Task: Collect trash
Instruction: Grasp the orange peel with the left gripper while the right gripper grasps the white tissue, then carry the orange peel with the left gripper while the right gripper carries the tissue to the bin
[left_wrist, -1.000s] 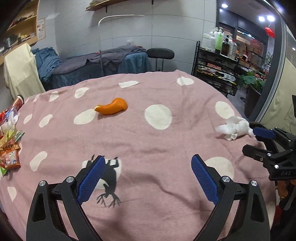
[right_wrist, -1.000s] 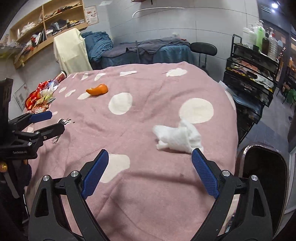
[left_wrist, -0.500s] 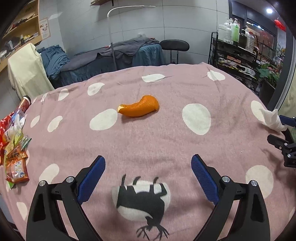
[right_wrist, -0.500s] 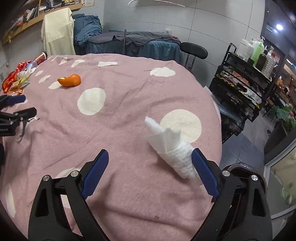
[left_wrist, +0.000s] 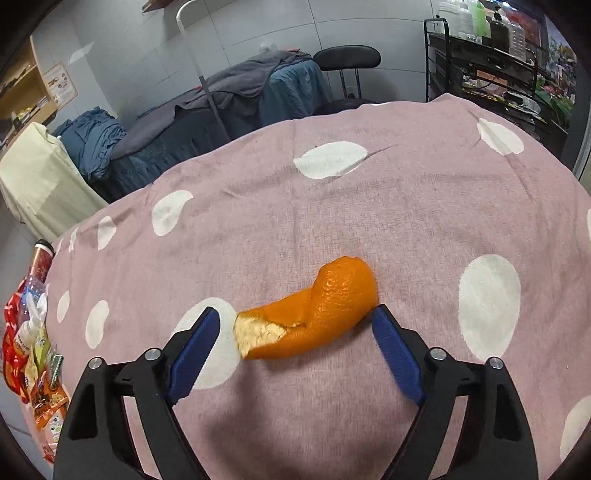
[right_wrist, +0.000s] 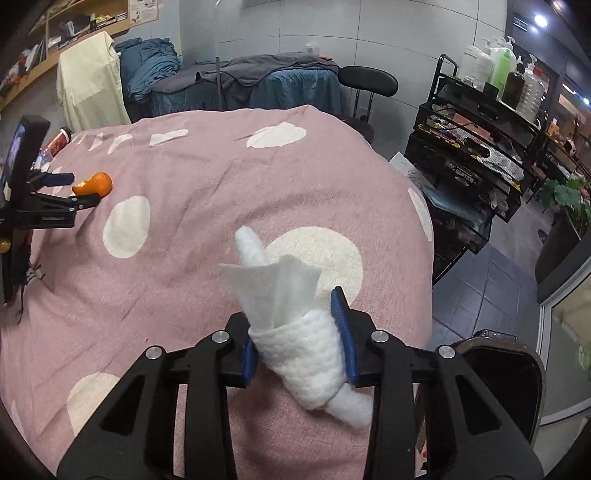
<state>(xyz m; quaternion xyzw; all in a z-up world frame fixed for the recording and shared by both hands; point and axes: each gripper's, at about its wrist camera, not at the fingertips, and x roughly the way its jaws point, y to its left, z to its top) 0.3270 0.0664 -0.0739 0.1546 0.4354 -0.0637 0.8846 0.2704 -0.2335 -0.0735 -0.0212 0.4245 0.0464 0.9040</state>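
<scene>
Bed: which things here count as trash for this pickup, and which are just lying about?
Job:
- orange peel, between the closing left gripper pads
- crumpled tissue, pressed between the closing right gripper pads
- dark bin beside the bed, likely the drop

Lying about:
- snack packets
- stool
- bottle rack

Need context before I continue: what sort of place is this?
Probably a massage or beauty salon rather than a home: a draped treatment bed against the tiled wall, a black trolley holding pump bottles, and a round stool. The work surface is a pink spotted cover.
</scene>
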